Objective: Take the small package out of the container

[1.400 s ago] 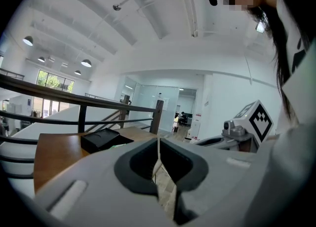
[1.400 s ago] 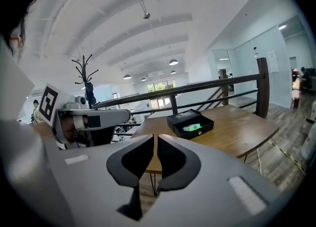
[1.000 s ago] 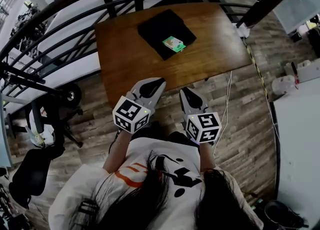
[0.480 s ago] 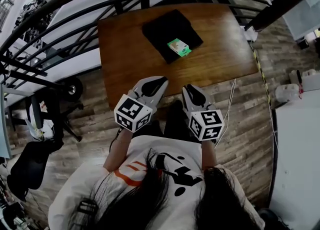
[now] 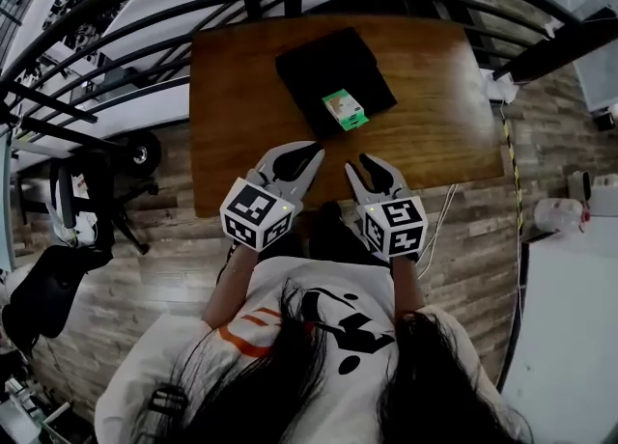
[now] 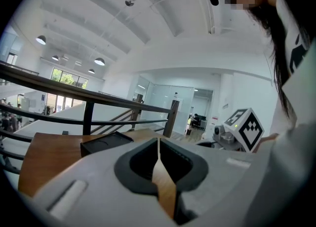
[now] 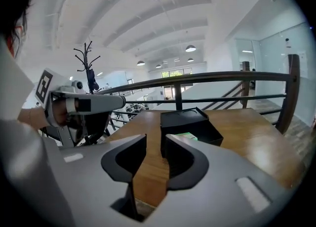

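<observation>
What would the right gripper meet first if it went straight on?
Probably the black container holding the small package; depth is unclear, perhaps the table first. The right gripper has just been opening, empty.

Small green-and-white package [image 5: 345,109], lying flat inside open black container [image 5: 323,61], at its near edge

We saw a dim, muted head view, bowed at its edges; both gripper views were bright under ceiling lamps [image 6: 99,61], with the worktop [image 7: 269,147] glossy.
</observation>
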Demonstrator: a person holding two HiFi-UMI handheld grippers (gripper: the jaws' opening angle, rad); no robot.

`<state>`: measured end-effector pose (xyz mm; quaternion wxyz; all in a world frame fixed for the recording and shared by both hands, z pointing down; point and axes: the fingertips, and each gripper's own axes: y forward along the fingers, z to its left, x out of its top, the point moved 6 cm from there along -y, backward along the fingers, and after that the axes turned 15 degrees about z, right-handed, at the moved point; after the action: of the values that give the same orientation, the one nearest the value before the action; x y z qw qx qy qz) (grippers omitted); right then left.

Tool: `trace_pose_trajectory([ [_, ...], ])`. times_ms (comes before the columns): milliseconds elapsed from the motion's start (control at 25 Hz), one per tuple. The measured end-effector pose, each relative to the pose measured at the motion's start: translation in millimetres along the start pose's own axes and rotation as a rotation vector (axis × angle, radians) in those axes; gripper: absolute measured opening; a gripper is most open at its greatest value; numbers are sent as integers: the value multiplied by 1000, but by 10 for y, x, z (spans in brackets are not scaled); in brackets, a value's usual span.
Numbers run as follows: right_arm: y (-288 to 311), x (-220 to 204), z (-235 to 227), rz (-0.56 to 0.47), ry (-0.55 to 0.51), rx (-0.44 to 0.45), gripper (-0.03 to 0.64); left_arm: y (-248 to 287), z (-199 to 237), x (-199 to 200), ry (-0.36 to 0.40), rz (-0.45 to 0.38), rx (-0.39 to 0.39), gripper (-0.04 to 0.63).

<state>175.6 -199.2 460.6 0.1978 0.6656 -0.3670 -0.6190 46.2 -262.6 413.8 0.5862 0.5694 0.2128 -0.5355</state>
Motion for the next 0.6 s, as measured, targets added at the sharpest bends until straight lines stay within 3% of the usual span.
trace_pose_trajectory([
  [280, 319, 106, -360, 90, -147, 83, 192, 276, 90, 161, -41, 1, 82, 2],
  [600, 802, 107, -638, 230, -578, 105, 256, 366, 194, 211, -87, -12, 203, 1],
])
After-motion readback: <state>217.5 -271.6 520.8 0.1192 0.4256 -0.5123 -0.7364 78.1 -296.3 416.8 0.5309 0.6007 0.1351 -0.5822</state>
